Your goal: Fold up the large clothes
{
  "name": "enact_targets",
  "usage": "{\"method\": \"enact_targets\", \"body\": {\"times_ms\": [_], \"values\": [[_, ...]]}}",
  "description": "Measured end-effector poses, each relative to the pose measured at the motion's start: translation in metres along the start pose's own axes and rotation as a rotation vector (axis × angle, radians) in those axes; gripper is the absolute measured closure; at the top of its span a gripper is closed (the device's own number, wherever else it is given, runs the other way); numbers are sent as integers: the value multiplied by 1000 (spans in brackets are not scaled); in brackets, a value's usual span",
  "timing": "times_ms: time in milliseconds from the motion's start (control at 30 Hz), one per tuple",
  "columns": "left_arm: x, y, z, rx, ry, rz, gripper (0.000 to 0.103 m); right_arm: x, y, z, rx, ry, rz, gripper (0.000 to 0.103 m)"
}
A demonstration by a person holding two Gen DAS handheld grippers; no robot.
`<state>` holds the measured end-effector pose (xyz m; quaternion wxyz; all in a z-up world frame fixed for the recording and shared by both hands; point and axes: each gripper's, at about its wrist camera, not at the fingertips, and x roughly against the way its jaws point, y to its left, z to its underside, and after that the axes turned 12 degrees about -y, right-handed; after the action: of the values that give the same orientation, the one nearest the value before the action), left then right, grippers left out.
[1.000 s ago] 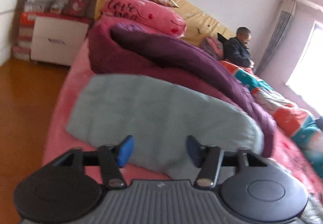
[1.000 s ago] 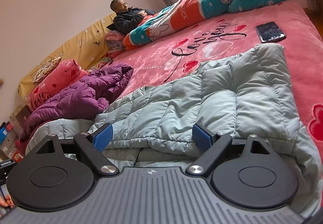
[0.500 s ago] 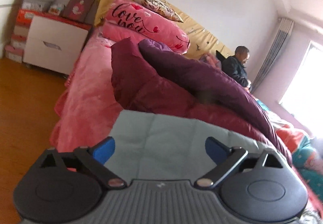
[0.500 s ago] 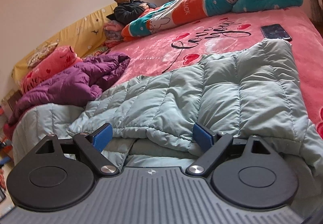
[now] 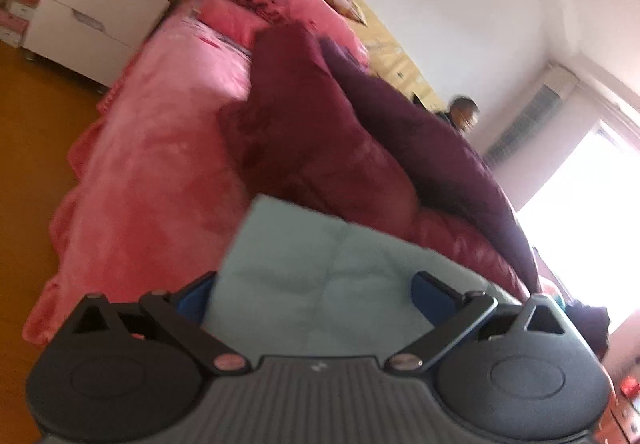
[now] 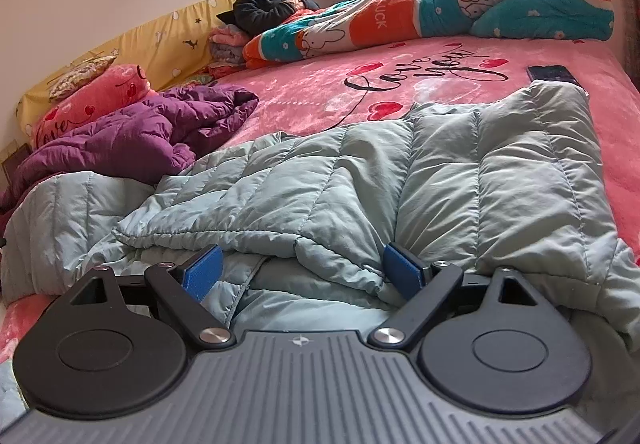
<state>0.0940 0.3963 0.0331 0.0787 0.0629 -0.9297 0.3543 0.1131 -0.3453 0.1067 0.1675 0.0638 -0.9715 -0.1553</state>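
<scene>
A pale green quilted down jacket (image 6: 400, 172) lies spread on the pink bed, with one side folded over toward me. My right gripper (image 6: 302, 270) is open at its near hem, and a loose fold of fabric lies between the blue pads without being squeezed. In the blurred left wrist view the same jacket (image 5: 320, 252) shows as a flat corner. My left gripper (image 5: 312, 296) is low over that corner with its jaws opening; the fabric sits between the wide-apart pads, not pinched.
A purple down jacket (image 6: 132, 136) is heaped just beyond the green one. On the pink blanket (image 6: 420, 84) a phone (image 6: 554, 74) lies at the far right. A person (image 6: 264, 4) sits at the headboard under a rolled quilt (image 6: 440, 16). A white nightstand (image 5: 88, 28) stands on the wooden floor (image 5: 32, 132).
My left gripper spread its jaws much wider, rolled, and moved in low onto the green jacket's corner. The right gripper stayed in place, rolling only slightly.
</scene>
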Motion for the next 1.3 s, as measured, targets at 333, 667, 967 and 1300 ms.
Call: {"method": "enact_targets", "body": {"times_ms": [333,667,967,1300], "values": [[10,-23,11,-16,68,60,62,-3,2,0,1,4,-5,0],[43,-51,17,-5,-5,45,91,0,-1,-2,-28,-5,-18,0],[89,-95,3,-30,-76,91,92,5,-4,-10,-95,-31,-42,0],[107,-162,-16,-77,-97,196,92,15,4,-16,-67,-68,-86,0]]}}
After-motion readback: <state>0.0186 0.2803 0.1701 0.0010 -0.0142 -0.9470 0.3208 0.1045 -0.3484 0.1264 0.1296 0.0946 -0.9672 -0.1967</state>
